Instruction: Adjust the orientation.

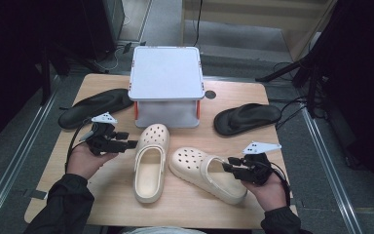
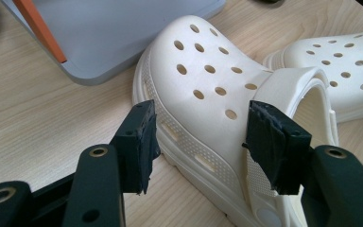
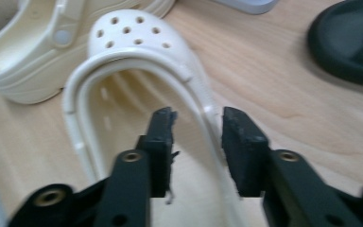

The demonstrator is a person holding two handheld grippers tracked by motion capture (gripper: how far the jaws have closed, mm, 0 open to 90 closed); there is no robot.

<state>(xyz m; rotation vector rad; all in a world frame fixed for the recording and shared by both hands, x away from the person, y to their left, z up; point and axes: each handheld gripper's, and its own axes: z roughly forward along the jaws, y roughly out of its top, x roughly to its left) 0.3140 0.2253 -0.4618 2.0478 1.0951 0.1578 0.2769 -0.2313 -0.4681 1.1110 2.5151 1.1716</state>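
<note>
1. Left sandal (image 1: 95, 107): black, on the table (image 1: 102, 204) beyond the left claw.
2. Left claw (image 1: 130, 144): spread wide, gripping nothing; its tips sit just beside the left clog's side, apart from it.
3. Left clog (image 1: 150, 161): cream, upright, straight ahead of the left claw, its toe near the white stand (image 1: 166, 80).
4. Right clog (image 1: 205, 173): cream, lying angled, heel end at the right claw.
5. Right claw (image 1: 227, 163): part open, straddling the right clog's side wall (image 3: 203, 118) without pressing it.
6. Right sandal (image 1: 246, 118): black, beyond the right claw.
</note>
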